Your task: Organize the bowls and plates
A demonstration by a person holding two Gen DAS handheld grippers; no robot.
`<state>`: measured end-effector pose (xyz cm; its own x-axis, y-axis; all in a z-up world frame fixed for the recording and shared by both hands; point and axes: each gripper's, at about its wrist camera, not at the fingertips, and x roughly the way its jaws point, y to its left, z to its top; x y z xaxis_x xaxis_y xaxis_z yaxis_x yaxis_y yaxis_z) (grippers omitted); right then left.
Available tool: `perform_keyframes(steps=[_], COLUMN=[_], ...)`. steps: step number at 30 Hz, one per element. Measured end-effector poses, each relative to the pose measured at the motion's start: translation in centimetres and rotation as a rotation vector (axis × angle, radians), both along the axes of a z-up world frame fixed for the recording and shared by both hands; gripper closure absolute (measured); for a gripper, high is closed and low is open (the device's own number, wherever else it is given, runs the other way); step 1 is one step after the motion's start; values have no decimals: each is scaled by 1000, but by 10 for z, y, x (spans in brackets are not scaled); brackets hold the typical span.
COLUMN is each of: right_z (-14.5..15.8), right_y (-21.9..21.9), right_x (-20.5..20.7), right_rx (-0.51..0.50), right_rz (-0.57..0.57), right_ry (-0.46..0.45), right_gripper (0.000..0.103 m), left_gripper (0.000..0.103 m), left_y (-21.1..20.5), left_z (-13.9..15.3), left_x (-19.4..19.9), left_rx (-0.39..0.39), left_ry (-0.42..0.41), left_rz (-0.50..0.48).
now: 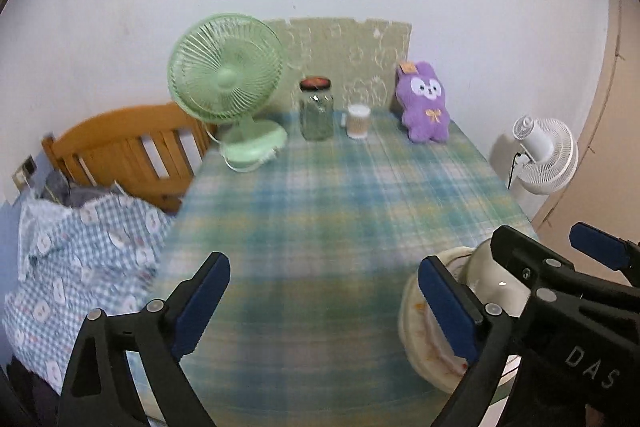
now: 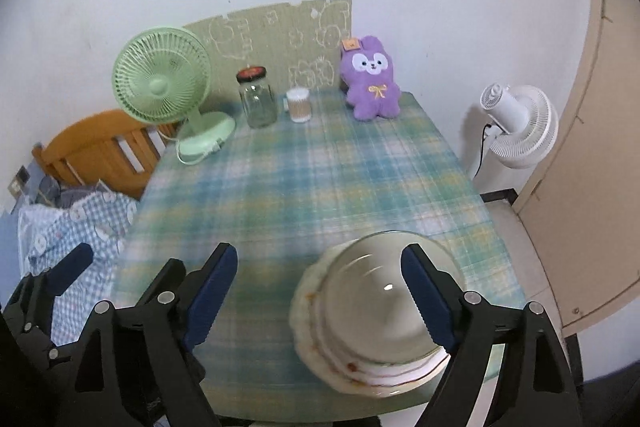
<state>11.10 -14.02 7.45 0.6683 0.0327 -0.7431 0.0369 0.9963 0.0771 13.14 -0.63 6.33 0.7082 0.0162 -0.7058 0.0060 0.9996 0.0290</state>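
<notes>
A stack of cream plates [image 2: 320, 355] with a pale bowl [image 2: 372, 303] on top sits at the table's near right corner. The stack also shows in the left wrist view [image 1: 416, 339], with the bowl [image 1: 496, 287] partly hidden behind gripper arms. My right gripper [image 2: 320, 291] is open and empty above the table, its right finger over the bowl. My left gripper [image 1: 324, 303] is open and empty to the left of the stack. The left gripper [image 2: 156, 267] shows at the lower left of the right wrist view, and the right gripper [image 1: 556, 251] at the right of the left wrist view.
On the plaid tablecloth [image 2: 312, 179] at the far end stand a green desk fan [image 2: 168, 95], a glass jar [image 2: 258, 99], a mug [image 2: 299, 105] and a purple plush [image 2: 372, 83]. A wooden bed frame [image 2: 100, 151] with checked bedding is at left. A white floor fan [image 2: 516, 127] stands at right.
</notes>
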Motion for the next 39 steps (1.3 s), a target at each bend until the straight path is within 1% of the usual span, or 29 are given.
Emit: perform_keyframes(steps=[4, 6, 8, 10, 14, 17, 22, 26, 32, 39], right_z=[7, 8, 6, 5, 0, -5, -19, -35, -49, -61], right_y=[20, 27, 32, 39, 48, 50, 49, 46, 39, 28], right_x=[-12, -21, -27, -33, -46, -53, -65, -76, -93, -108], right_rx=[21, 50, 55, 41, -22, -44, -32, -39, -36, -38], right_rz=[-61, -103, -129, -142, -137, -127, -113, -89, -60, -58], right_ry=[-19, -48, -63, -69, -106, -114, -119, -133, -147, -186], right_gripper=[17, 16, 16, 16, 16, 16, 14, 13, 13, 13], left_gripper=[4, 2, 2, 2, 1, 1, 0, 0, 0, 0], left_y=[33, 51, 62, 75, 90, 94, 93, 92, 81, 68], left_z=[6, 8, 7, 6, 1, -4, -11, -22, -34, -40], left_x=[-11, -17, -21, -25, -33, -39, -51, -63, -84, -103], left_rx=[15, 27, 34, 20, -12, -15, -6, -9, -23, -8], left_ry=[-25, -44, -50, -45, -52, -54, -87, -105, -113, -157], left_rz=[-30, -46, -45, -45, -40, -44, -53, -32, -5, 5])
